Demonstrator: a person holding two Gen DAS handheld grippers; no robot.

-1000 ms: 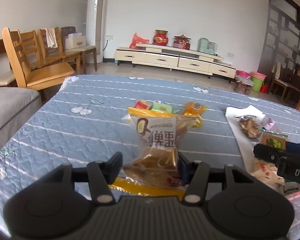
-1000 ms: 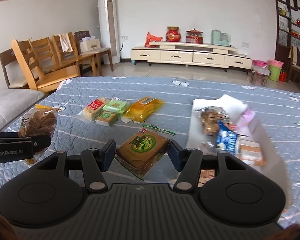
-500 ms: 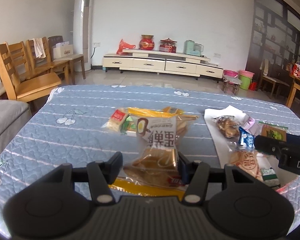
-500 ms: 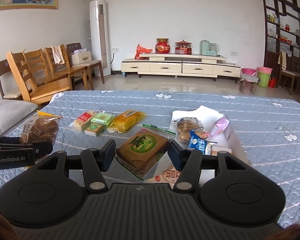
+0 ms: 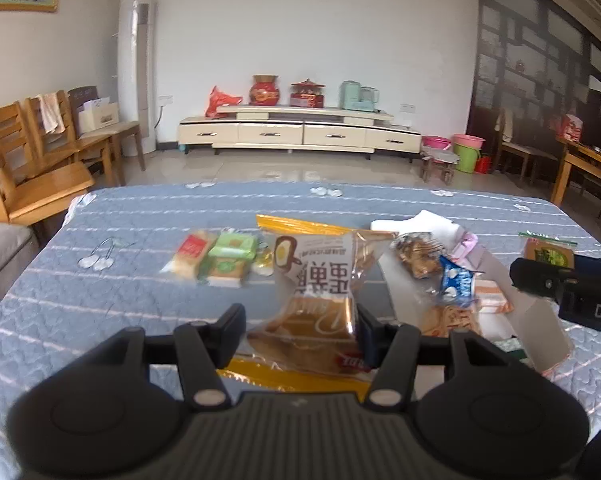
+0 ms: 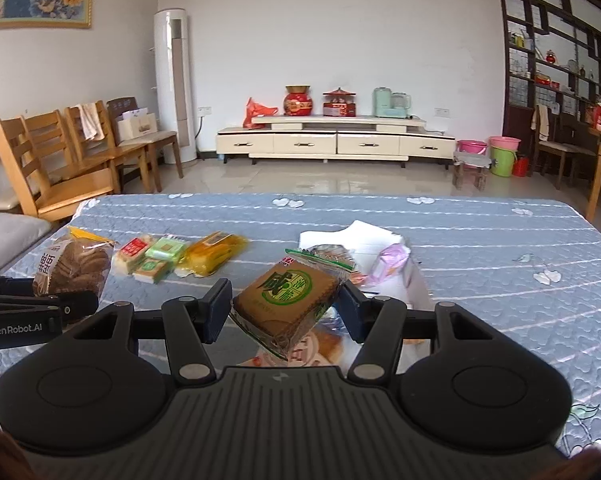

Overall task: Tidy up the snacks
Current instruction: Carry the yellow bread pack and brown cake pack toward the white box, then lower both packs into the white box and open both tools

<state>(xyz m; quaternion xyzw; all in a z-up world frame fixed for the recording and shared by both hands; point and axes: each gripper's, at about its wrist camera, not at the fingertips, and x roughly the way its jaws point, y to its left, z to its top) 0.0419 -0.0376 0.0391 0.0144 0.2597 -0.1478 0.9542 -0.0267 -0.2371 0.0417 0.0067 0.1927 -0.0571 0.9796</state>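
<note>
My left gripper (image 5: 300,322) clamps a brown biscuit bag (image 5: 318,300) while my right gripper (image 6: 286,306) grips a green-labelled cracker pack (image 6: 288,298) above the quilted bench (image 6: 480,240).

I see matt black plastic on both my claws, left (image 5: 300,326) and right (image 6: 285,310). The surface (image 6: 480,240) wears a quilted blue cloth, soft and dull. The cookie bag (image 5: 320,300) and the biscuit packet (image 6: 290,300) are glossy, crinkled film. The chairs (image 6: 56,168) are varnished wood; the floor (image 6: 320,178) is shiny tile.
</note>
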